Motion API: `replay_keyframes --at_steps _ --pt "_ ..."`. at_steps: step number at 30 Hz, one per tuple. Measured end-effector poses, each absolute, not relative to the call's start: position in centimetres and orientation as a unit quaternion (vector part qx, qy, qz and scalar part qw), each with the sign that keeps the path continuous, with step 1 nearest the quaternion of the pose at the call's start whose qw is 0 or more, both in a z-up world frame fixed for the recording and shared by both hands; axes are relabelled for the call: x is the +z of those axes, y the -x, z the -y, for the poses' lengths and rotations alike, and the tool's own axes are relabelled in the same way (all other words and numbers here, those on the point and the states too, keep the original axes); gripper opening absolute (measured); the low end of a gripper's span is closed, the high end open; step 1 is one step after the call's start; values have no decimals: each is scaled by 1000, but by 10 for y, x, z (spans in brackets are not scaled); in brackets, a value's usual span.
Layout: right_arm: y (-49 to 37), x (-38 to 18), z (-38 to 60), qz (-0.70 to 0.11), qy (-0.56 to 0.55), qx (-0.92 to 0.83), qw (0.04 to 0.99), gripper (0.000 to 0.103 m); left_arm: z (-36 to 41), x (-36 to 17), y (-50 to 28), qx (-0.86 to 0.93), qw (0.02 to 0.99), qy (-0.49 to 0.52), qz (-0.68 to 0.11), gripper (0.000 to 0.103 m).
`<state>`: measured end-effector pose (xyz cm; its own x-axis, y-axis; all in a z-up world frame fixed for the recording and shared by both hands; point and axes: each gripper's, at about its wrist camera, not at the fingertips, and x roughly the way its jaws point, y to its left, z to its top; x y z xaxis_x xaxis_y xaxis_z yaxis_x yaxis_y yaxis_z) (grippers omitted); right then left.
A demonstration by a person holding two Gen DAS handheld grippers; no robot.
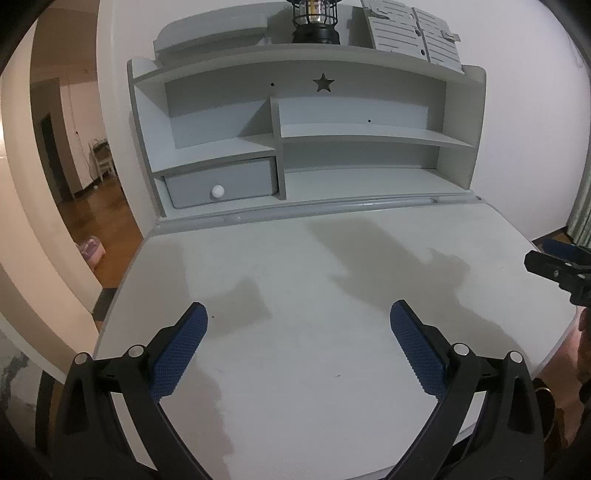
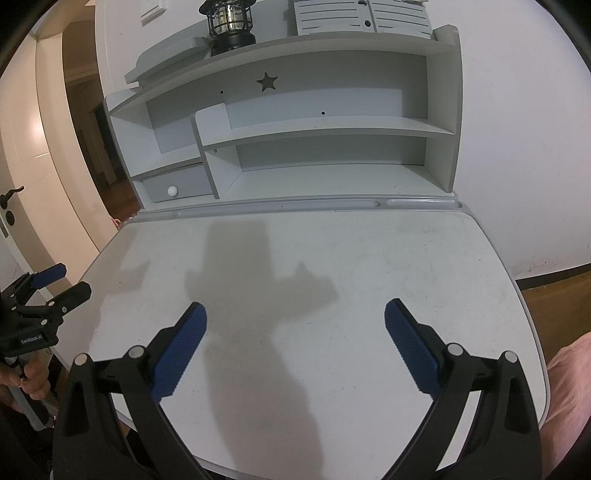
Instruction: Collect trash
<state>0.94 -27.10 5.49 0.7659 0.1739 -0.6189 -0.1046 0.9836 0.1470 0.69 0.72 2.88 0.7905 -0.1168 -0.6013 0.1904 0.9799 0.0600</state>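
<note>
Your left hand-held gripper (image 1: 298,314) and right hand-held gripper (image 2: 295,314) both hang with fingers spread apart and nothing between them, held low over the worktop (image 2: 369,258), ready to reach. No trash shows on it or on the shelf unit (image 1: 295,122) at 12 o'clock; the lantern (image 1: 314,18) sits on top.

Bench (image 2: 369,258): matt white laminate, faintly scuffed. Shelf unit (image 2: 317,129): smooth painted grey-white board. Gripper pads (image 1: 177,354): blue textured rubber on matt black plastic arms. Lantern (image 2: 229,26): black metal cage. Floor (image 1: 110,221): glossy wood.
</note>
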Motion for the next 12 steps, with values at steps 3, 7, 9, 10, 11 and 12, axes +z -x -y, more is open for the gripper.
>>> replay_keyframes --at_steps 3,7,9,10,11,12 --pt "-9 56 271 -333 -51 75 938 94 -7 29 -6 -80 945 -63 -311 96" --pt "-9 55 271 -334 -51 75 938 94 -7 29 -6 -82 943 -59 -316 96" --pt "-9 55 270 -334 -51 75 938 94 -8 29 -6 -86 942 -56 -319 96" --pt "-10 55 271 -334 -51 75 938 94 -8 29 -6 -86 942 -56 -320 96" --pt "-9 55 270 -334 -52 75 938 94 -8 28 -7 -85 942 -56 -321 96" --pt "-9 55 270 -334 -52 75 938 94 -8 28 -7 -85 941 -55 -322 96"
